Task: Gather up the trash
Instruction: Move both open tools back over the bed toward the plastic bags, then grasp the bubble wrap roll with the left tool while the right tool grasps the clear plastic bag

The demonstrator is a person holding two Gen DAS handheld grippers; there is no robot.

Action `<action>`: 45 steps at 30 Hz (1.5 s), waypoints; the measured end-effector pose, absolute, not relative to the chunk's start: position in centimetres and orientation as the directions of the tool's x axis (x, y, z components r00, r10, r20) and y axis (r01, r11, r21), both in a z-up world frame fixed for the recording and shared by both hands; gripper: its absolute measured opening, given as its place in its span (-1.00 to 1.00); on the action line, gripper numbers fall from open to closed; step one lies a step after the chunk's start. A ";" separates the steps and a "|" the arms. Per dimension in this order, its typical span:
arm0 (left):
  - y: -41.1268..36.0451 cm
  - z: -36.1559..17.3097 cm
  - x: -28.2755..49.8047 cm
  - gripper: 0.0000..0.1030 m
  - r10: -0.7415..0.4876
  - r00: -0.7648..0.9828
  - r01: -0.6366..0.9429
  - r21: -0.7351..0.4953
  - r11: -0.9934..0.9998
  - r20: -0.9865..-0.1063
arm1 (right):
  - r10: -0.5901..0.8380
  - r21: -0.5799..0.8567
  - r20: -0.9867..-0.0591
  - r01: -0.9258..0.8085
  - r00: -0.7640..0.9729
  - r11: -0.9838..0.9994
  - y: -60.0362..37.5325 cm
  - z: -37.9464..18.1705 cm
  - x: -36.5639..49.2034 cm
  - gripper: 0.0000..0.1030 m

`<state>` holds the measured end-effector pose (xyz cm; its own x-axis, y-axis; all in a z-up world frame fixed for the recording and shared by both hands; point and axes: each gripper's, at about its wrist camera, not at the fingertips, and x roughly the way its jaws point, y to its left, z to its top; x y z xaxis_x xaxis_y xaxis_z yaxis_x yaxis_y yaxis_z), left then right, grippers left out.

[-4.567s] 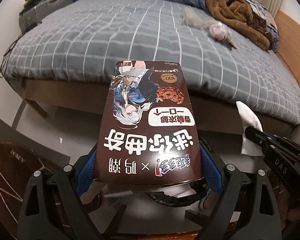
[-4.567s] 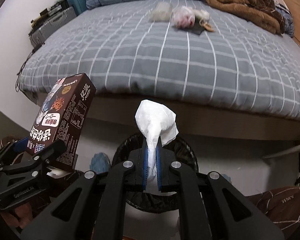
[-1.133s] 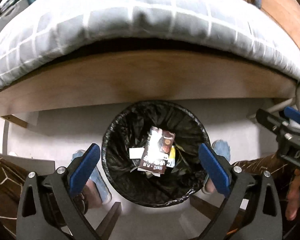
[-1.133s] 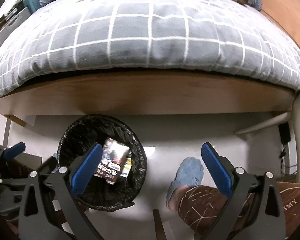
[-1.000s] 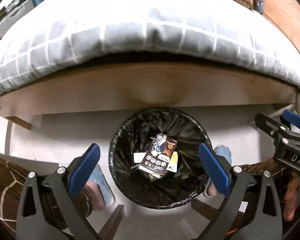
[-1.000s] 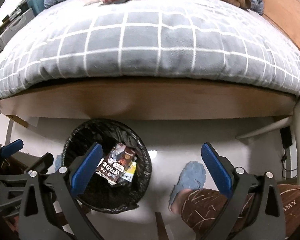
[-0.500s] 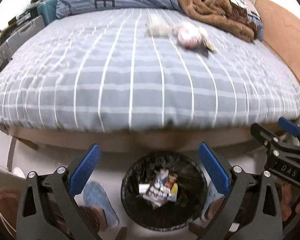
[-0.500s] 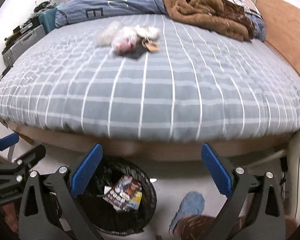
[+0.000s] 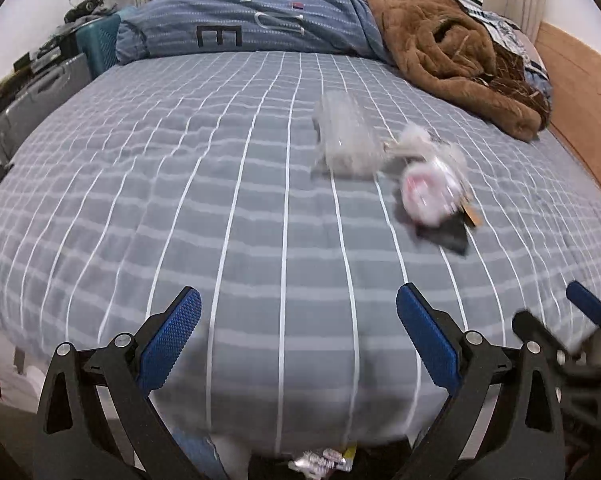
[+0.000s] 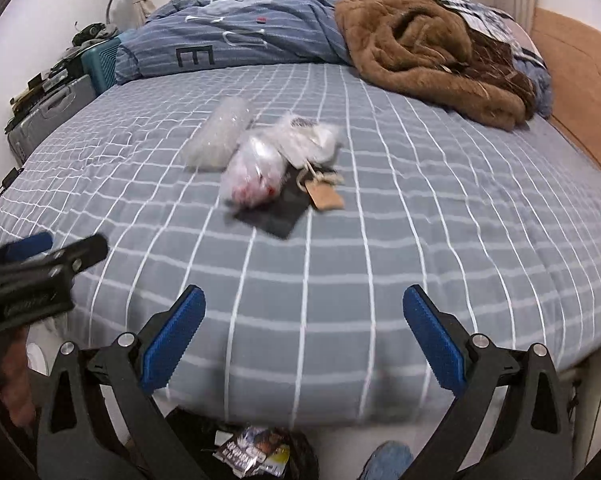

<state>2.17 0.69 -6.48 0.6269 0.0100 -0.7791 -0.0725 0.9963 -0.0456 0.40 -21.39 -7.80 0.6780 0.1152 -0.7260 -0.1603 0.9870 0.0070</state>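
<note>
My left gripper [image 9: 298, 336] and right gripper [image 10: 304, 334] hang over the near edge of the grey bed with the white grid-check cover [image 10: 420, 240], jaws of both spread wide and empty. Ahead, mid-mattress, lies the trash: a clear crinkled plastic bag [image 10: 218, 136], a pink-stained clear wrapper [image 10: 254, 176], a flat black card [image 10: 276, 214] under it, and a brown paper tag on string [image 10: 324, 194]. Below me, the black-lined bin [image 10: 300, 456] holds a brown snack box [image 10: 248, 450].

Left hand-held gripper [image 9: 298, 308] spread wide, empty — over grid bedspread [image 9: 220, 200]; plastic wrappers [image 9: 384, 160] ahead, blurred.
</note>
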 end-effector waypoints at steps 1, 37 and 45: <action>0.7 -6.4 3.0 0.86 0.013 0.628 -0.072 -0.042 0.997 -0.778 | 0.120 0.006 -0.726 -0.168 0.678 0.986 -21.2 -7.8 1.0 0.85; -3.8 -10.5 22.9 -0.41 -0.068 0.508 0.012 -0.072 0.997 -0.858 | 0.219 0.097 -0.758 -0.227 0.614 0.969 -16.1 -10.5 12.8 -0.42; -3.2 -10.1 22.5 -0.50 -0.057 0.519 -0.014 -0.075 0.997 -0.853 | 0.226 0.103 -0.757 -0.231 0.612 0.968 -16.5 -10.3 12.8 -0.46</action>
<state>22.53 -3.19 -10.06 0.5189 -0.0571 -0.8529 -0.0143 0.9970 -0.0755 12.78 -16.46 -10.31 0.6125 0.2265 -0.7574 -0.2305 0.9676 0.1029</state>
